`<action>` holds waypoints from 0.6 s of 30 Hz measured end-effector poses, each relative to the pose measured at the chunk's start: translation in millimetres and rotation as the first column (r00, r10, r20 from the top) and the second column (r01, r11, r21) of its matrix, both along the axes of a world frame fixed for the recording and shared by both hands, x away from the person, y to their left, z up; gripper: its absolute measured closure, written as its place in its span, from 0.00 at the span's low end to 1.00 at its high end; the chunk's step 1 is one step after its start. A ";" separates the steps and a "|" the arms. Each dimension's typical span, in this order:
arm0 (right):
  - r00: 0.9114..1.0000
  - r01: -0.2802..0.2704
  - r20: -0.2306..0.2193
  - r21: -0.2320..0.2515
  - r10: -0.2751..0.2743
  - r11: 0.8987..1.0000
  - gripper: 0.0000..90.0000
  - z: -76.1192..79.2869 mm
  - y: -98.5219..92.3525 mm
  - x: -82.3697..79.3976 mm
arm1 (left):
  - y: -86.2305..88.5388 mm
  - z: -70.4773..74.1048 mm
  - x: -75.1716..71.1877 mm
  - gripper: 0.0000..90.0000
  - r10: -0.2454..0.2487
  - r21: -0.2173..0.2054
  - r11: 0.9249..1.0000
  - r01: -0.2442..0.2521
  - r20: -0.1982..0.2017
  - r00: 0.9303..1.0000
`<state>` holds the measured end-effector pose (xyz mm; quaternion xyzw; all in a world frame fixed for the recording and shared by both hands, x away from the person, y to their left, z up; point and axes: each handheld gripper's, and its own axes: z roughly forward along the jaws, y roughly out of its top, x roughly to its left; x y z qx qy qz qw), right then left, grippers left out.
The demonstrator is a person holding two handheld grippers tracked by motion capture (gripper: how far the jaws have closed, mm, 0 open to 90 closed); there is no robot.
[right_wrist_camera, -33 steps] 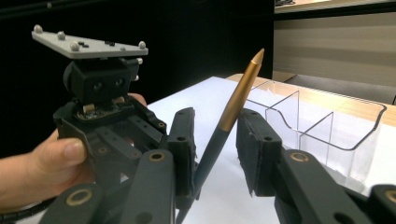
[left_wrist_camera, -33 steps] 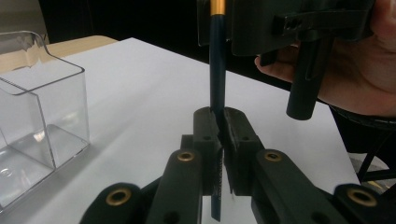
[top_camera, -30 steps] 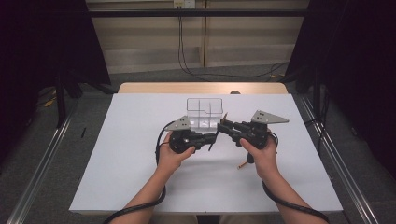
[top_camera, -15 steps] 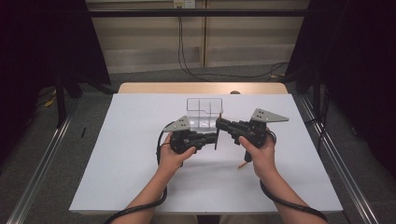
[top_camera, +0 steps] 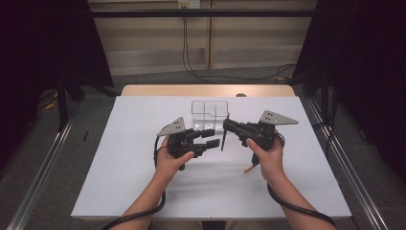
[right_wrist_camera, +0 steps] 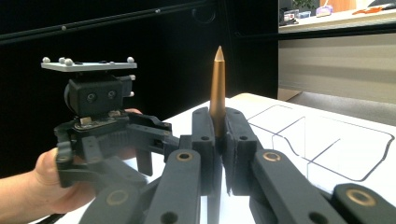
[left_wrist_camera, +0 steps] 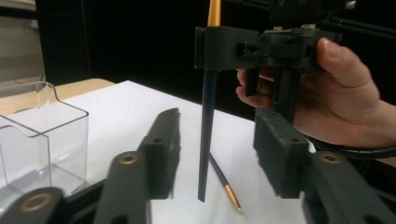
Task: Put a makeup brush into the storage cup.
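My right gripper (top_camera: 226, 125) is shut on a dark blue pen (top_camera: 223, 141) with a gold end (right_wrist_camera: 217, 88) and holds it nearly upright above the white table (top_camera: 119, 163). My left gripper (top_camera: 210, 138) faces it from the left, open. In the left gripper view the pen (left_wrist_camera: 205, 126) hangs between my left gripper's (left_wrist_camera: 219, 135) spread jaws without touching them, and the right gripper (left_wrist_camera: 219, 46) clamps it higher up. A second pen (top_camera: 249, 168) lies on the table by the right hand, also seen as a pen (left_wrist_camera: 224, 179) beneath the held one.
A clear plastic box (top_camera: 209, 111) with compartments stands just behind the grippers, and appears at the left as a box (left_wrist_camera: 42, 135). Black cables trail from both grippers toward the table's front edge. Metal rails run along both sides of the table.
Both grippers have stayed close together at the table's middle. The right gripper has shifted slightly back with the pen, which now stands more upright.
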<state>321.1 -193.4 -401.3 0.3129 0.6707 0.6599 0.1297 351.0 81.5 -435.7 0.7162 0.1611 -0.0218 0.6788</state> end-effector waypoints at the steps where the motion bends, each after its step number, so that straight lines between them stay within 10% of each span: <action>1: 1.000 0.001 0.000 0.000 -0.001 1.000 0.94 -0.1 -0.1 0.3 | 0.9 -0.1 0.0 0.45 0.005 -0.006 1.000 -0.005 0.006 1.000; 18: 1.000 0.001 0.017 -0.009 -0.001 1.000 0.94 3.2 -1.0 2.8 | 25.9 5.2 5.4 0.03 0.011 0.058 0.998 -0.013 0.030 0.999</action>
